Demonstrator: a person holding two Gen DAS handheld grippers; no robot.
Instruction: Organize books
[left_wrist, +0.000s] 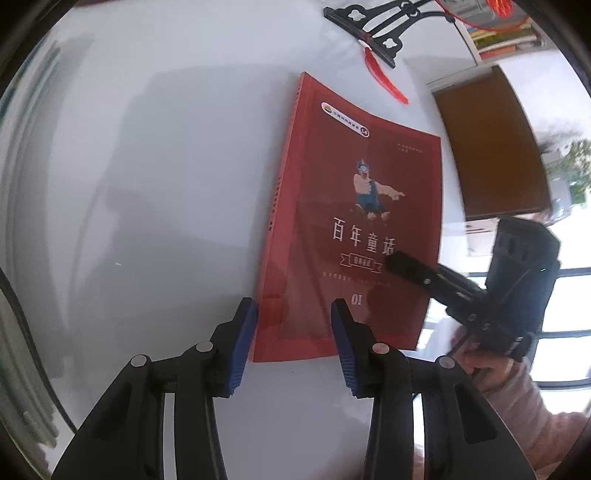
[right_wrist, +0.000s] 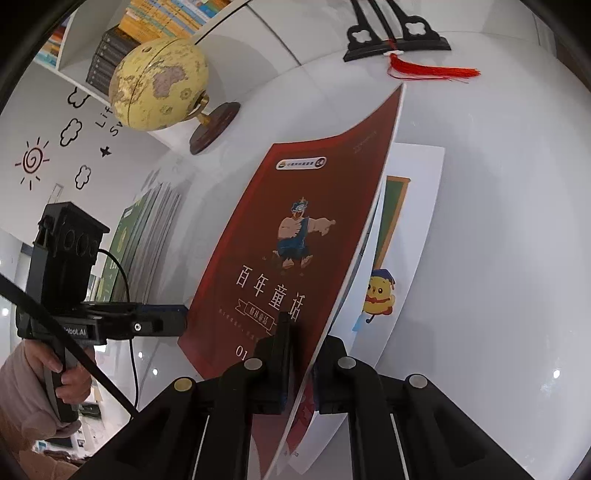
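Your right gripper (right_wrist: 297, 369) angled down, clamped on the red book's (right_wrist: 295, 236) lifted cover, your left gripper (left_wrist: 293, 332) part-open, straddling its spine corner, contact unclear, page beneath half hidden.

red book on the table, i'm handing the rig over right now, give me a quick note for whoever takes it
Right gripper: shut on the red book's cover near its lower edge, with the cover lifted off the white page with a chick picture beneath it.
Left gripper: jaws straddle the book's lower spine corner; whether the pads press on it cannot be told.
Things: the book is on the white table; a stack of green books lies beyond the left gripper.
Done: the book is gripped.
Left: close it and put it with the other books.
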